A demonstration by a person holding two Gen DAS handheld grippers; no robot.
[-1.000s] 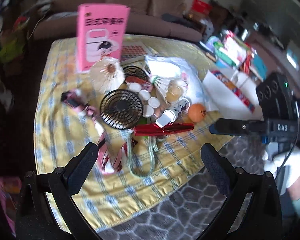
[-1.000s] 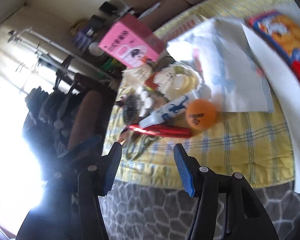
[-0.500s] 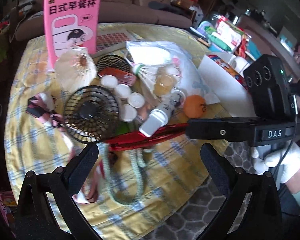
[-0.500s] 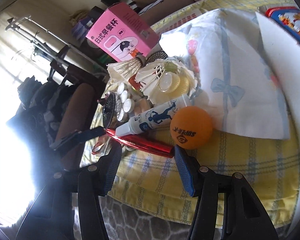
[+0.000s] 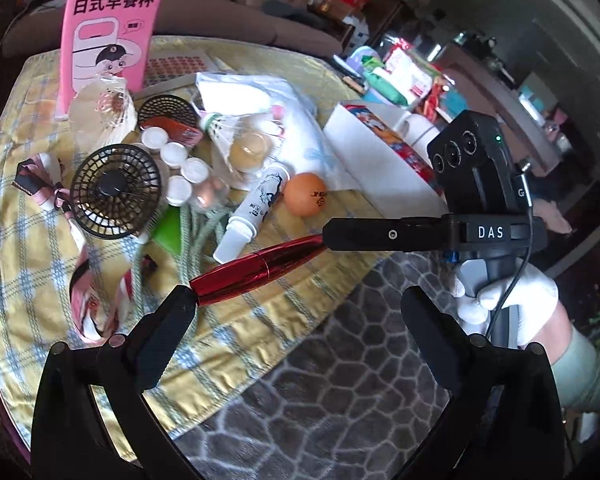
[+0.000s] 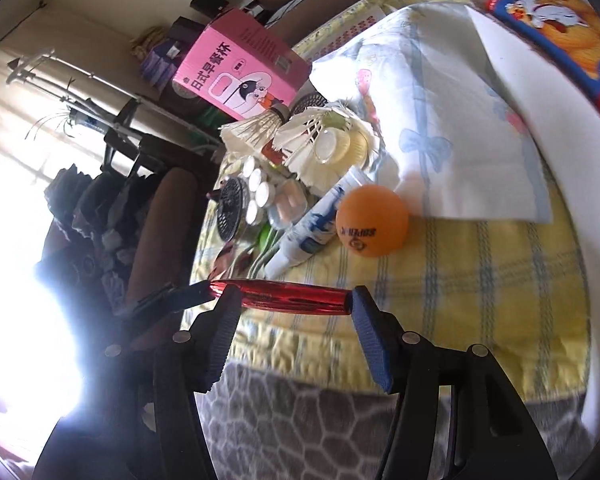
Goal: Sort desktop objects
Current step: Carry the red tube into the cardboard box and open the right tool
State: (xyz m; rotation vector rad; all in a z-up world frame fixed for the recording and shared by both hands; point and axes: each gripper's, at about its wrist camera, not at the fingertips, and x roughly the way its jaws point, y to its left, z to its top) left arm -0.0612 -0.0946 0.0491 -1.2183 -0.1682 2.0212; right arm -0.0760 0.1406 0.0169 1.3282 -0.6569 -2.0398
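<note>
The right gripper [image 6: 292, 312] stands with its blue-padded fingers [image 6: 370, 336] spread wide, one to either side of a glossy red metallic tube [image 6: 288, 300] that lies across the gap between them; whether the pads touch it cannot be told. In the left wrist view this gripper [image 5: 332, 236] shows from the side, its black tip at the tapered end of the red tube [image 5: 256, 270], held by a white-gloved hand [image 5: 504, 304]. The left gripper [image 5: 296, 320] hangs wide open and empty over the table's near edge, one black finger [image 5: 168, 328] just beside the tube's blunt end.

The tube lies near the front edge of a yellow tablecloth with blue-and-white checks [image 5: 28, 280]. Just behind it lie an orange table-tennis ball [image 5: 306, 194] and a white squeeze tube with blue print [image 5: 256, 208], close together. Further back is a crowded heap: a small black round fan [image 5: 114, 192], white bottle caps [image 5: 180, 164], white feather shuttlecocks [image 5: 224, 128], a green cord [image 5: 192, 236], a pink-and-black ribbon [image 5: 44, 184] and an upright pink carton with a cartoon figure [image 5: 108, 28]. A white cloth with pale blue bows [image 6: 444, 120] and a white paper bag with a red cartoon print [image 5: 380, 152] lie to the right.

Below the table is a grey carpet with a honeycomb pattern [image 5: 320, 392]. A brown sofa [image 5: 236, 12] stands behind the table, cluttered shelves to the right, and bright window glare fills the left of the right wrist view.
</note>
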